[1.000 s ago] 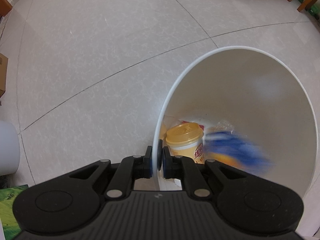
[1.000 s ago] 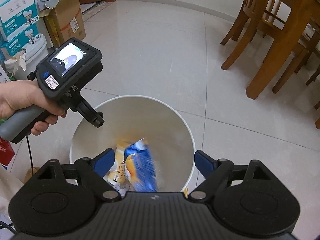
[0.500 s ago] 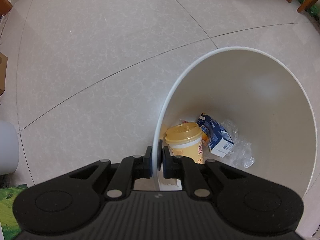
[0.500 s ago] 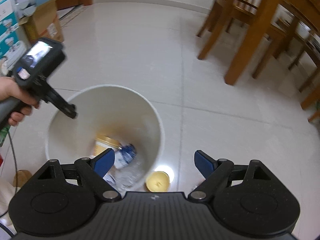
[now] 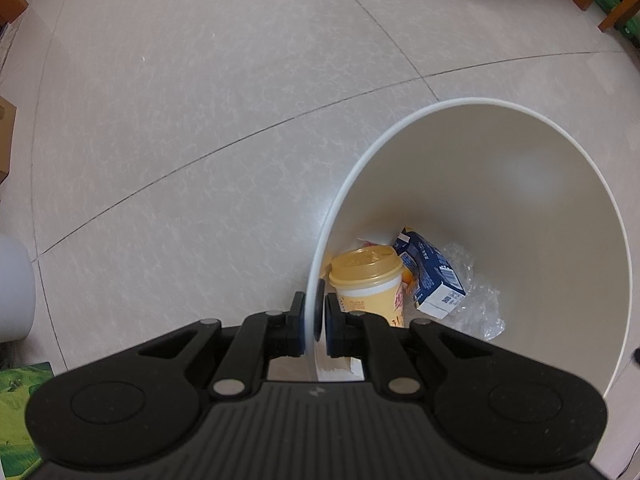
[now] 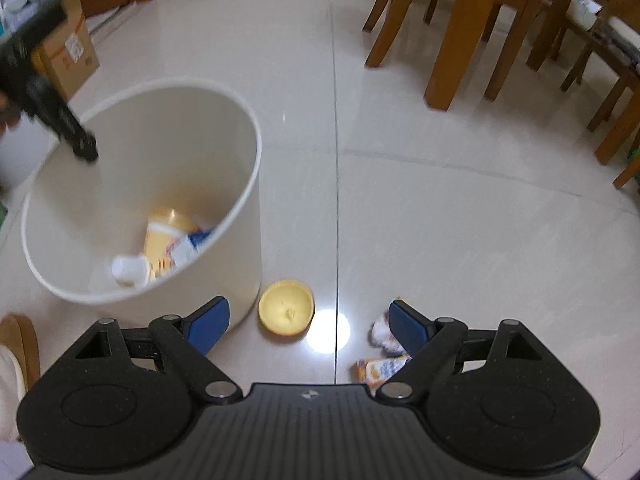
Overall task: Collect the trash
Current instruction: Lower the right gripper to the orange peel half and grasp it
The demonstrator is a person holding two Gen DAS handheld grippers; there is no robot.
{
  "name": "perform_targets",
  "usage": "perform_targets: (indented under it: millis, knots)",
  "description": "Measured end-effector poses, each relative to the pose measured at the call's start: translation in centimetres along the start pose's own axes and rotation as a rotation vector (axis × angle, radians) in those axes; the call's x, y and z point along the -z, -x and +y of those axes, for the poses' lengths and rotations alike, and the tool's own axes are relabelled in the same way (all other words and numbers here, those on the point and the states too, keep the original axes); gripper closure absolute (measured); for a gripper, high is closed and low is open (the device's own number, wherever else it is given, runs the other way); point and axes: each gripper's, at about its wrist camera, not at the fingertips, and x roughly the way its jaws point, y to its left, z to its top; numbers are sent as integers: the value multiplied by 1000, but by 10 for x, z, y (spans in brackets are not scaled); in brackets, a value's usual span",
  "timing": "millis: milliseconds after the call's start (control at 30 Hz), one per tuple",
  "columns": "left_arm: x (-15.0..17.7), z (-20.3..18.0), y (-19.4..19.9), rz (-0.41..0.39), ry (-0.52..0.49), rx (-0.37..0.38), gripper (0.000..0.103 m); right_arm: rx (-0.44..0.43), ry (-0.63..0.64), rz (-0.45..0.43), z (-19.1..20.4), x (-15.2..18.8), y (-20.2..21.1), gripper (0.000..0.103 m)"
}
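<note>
My left gripper (image 5: 314,312): points straight down, jaws clamped on the rim of the white bin (image 5: 520,184). My right gripper (image 6: 308,320): angled steeply at the floor (image 6: 440,220) beside the bin, jaws wide apart, nothing between them. In the bin: yellow-lidded cup (image 5: 366,276), blue carton (image 5: 430,276), clear plastic (image 5: 478,304). On the floor: yellow lid (image 6: 286,306) by the bin's base; two wrappers (image 6: 380,368) near the right jaw.

Left tool (image 5: 319,312) clamped tight — right tool (image 6: 308,322) spread wide.
</note>
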Motion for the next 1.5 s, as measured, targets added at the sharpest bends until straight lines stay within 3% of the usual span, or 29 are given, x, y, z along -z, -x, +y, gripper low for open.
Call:
perform_targets:
  millis: [367, 500, 867, 1000, 1500]
  knots:
    - [-1, -1, 2, -8, 3, -10, 96, -50, 240, 66, 18, 18, -53, 13]
    - [2, 2, 1, -12, 7, -9, 96, -60, 354, 44, 19, 23, -69, 13]
    - [1, 1, 3, -9, 6, -7, 96, -69, 370, 37, 12, 42, -145, 13]
    - [1, 1, 4, -13, -5, -9, 96, -63, 406, 24, 17, 47, -167, 7]
    - [2, -7, 0, -18, -19, -34, 95, -41, 535, -9, 38, 46, -225, 3]
